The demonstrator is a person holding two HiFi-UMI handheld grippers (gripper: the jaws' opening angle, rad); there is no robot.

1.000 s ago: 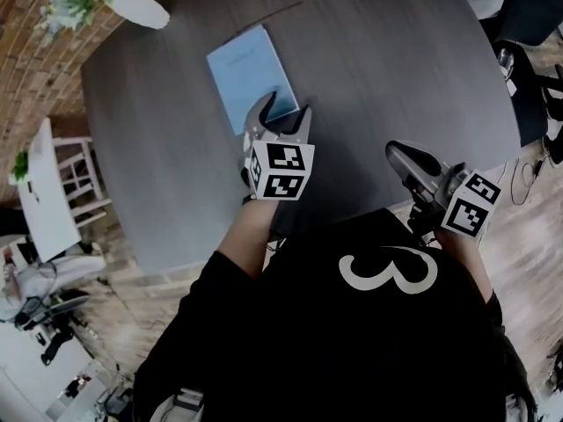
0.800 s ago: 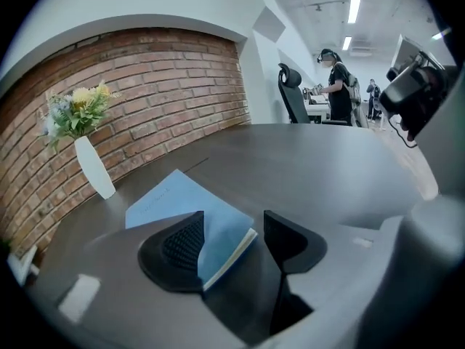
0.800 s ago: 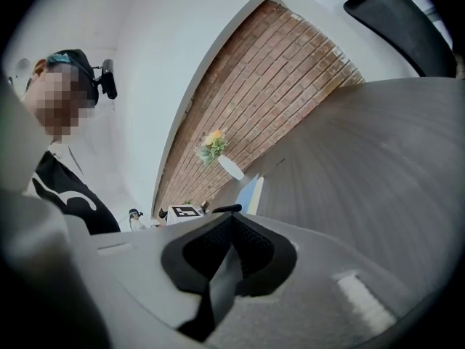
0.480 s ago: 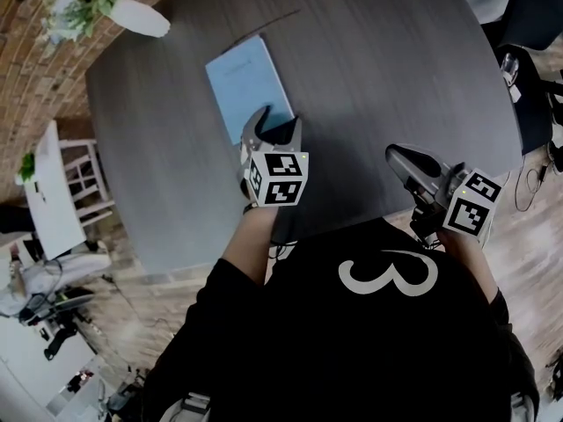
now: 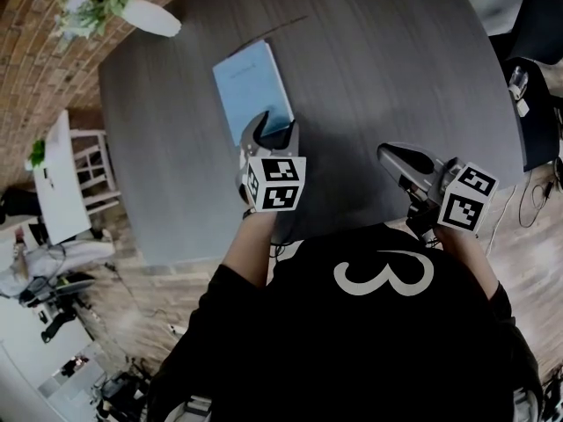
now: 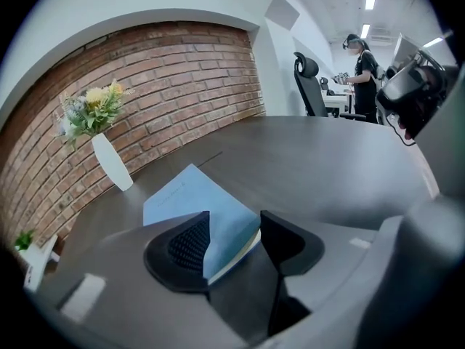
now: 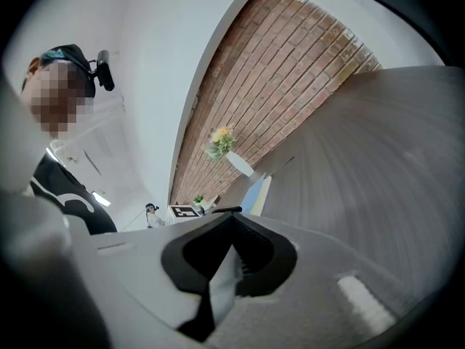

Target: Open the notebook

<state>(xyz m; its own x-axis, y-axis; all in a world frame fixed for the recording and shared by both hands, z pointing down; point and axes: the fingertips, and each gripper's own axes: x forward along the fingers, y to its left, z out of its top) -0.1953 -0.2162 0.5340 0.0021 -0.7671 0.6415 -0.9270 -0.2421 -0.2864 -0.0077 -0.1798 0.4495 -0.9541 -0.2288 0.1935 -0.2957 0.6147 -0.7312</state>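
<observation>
White vase [image 5: 151,18] — grey table [image 5: 396,77]

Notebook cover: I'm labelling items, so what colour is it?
The notebook cover is light blue, best seen in the left gripper view.

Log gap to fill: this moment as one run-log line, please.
left gripper: closing around near corner of notebook, not yet clamped | right gripper: shut, empty, above table | notebook: not opened
</observation>
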